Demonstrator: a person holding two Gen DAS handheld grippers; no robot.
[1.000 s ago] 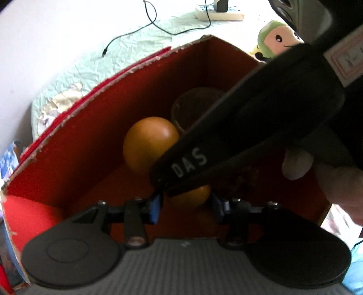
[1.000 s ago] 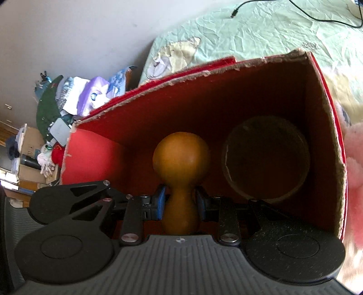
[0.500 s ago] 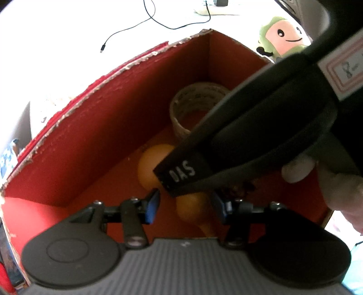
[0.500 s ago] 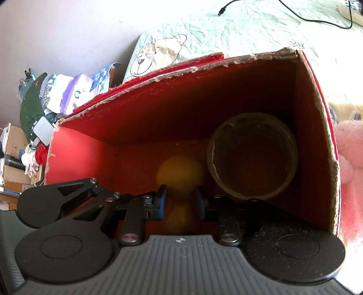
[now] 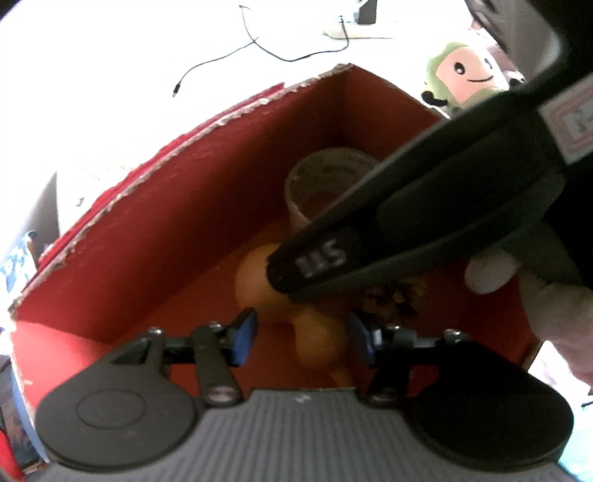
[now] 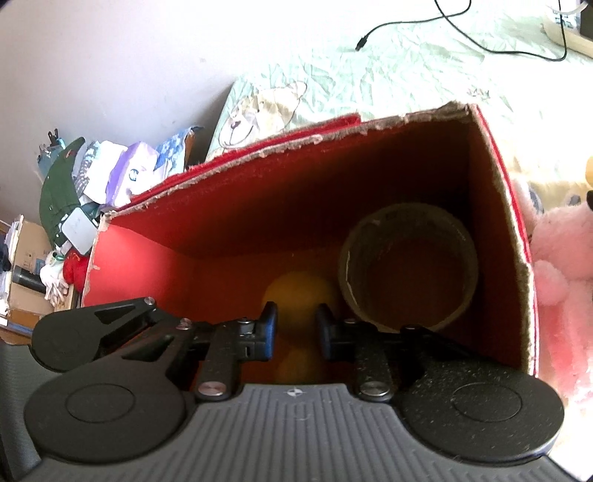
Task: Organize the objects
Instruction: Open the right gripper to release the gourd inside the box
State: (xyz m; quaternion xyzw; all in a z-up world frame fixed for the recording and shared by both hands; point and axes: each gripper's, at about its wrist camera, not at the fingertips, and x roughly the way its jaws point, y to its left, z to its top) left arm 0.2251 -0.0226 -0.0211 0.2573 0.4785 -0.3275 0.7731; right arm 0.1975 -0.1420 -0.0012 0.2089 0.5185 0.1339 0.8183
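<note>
An orange wooden gourd-shaped piece (image 6: 300,296) lies on the floor of a red cardboard box (image 6: 229,207); it also shows in the left wrist view (image 5: 318,345). A tape roll (image 6: 407,270) stands beside it in the box's far right corner, also in the left wrist view (image 5: 326,174). My right gripper (image 6: 295,330) is open above the piece, jaws apart and empty. My left gripper (image 5: 302,335) is open over the box, empty. The right gripper's black body (image 5: 426,222) crosses the left wrist view and hides part of the piece.
The box (image 5: 148,222) sits on a pale green bedsheet (image 6: 370,74) with a black cable (image 6: 463,33). A pink plush (image 6: 563,259) lies right of the box, a green-hooded doll (image 5: 467,74) behind it. Clutter (image 6: 74,185) is piled off the bed's left.
My right gripper opened and let go of the orange piece, which dropped to the box floor. Both grippers have risen a little above the box.
</note>
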